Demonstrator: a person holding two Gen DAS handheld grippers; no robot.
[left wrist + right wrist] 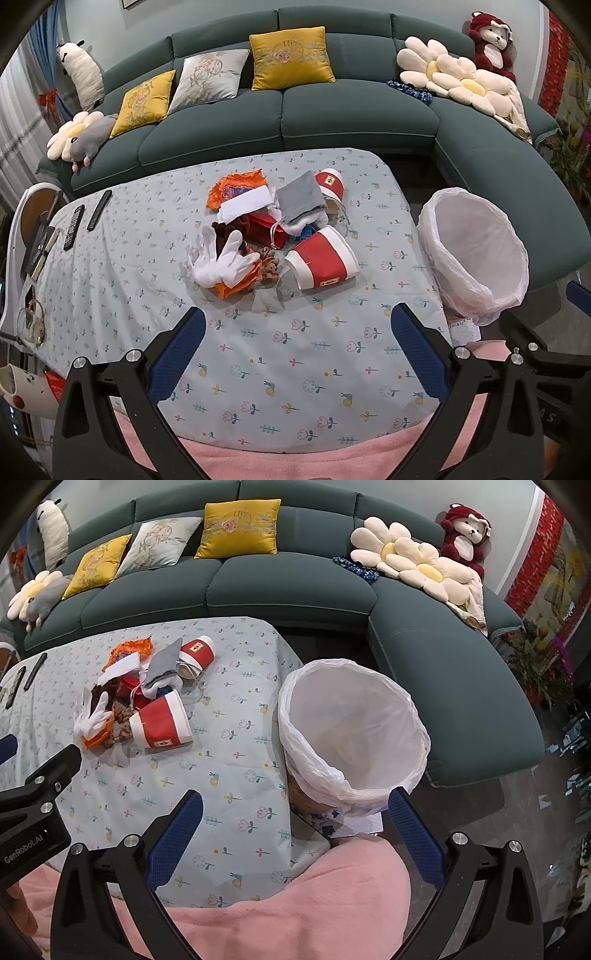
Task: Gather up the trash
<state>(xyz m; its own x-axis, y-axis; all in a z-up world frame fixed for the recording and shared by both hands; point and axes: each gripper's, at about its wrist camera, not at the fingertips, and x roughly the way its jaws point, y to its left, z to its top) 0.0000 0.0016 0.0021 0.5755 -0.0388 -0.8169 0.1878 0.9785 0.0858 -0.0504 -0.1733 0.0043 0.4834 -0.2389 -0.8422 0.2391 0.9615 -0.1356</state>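
Both grippers empty, jaws spread wide
Left gripper [297, 354]: trash pile [266, 229] ahead, apart. Right gripper [295, 834]: lined bin [351, 734] just ahead, pile far left on table [236, 775]

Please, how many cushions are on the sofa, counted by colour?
Yellow cushions: 2
Grey cushion: 1
White flower-shaped cushions: 3
Total: 6
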